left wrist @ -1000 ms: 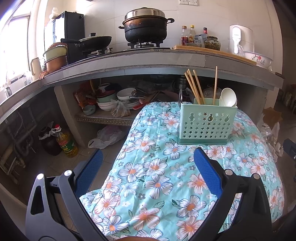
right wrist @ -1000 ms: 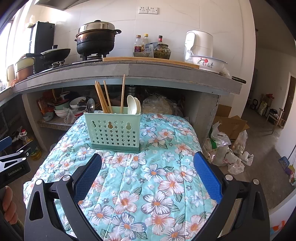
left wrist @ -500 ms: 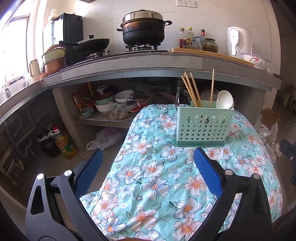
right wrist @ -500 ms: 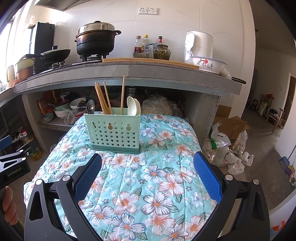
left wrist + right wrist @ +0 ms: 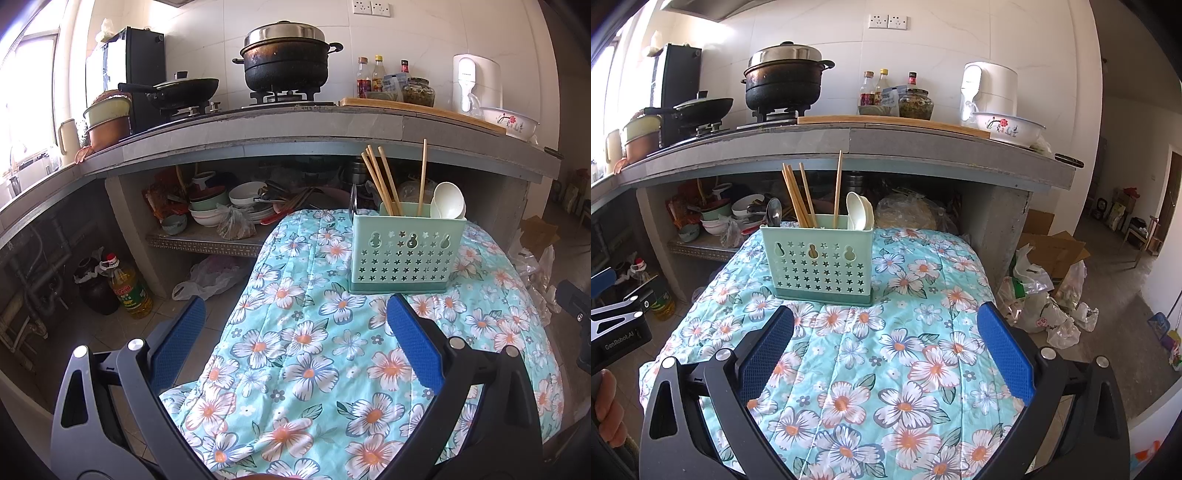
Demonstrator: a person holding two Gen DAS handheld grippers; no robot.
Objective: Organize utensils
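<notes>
Floral cloth over a low table, under a counter with pot, in a kitchen. Mint caddy at 12 o'clock, holding chopsticks and spoons. Left gripper and right gripper spread wide, empty. Barely changed; slightly farther from caddy in left view.

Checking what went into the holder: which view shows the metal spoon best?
The right wrist view: the metal spoon shows its whole bowl above the left end of the green utensil holder. In the left wrist view only a thin sliver of it peeks past the holder's left corner.
</notes>
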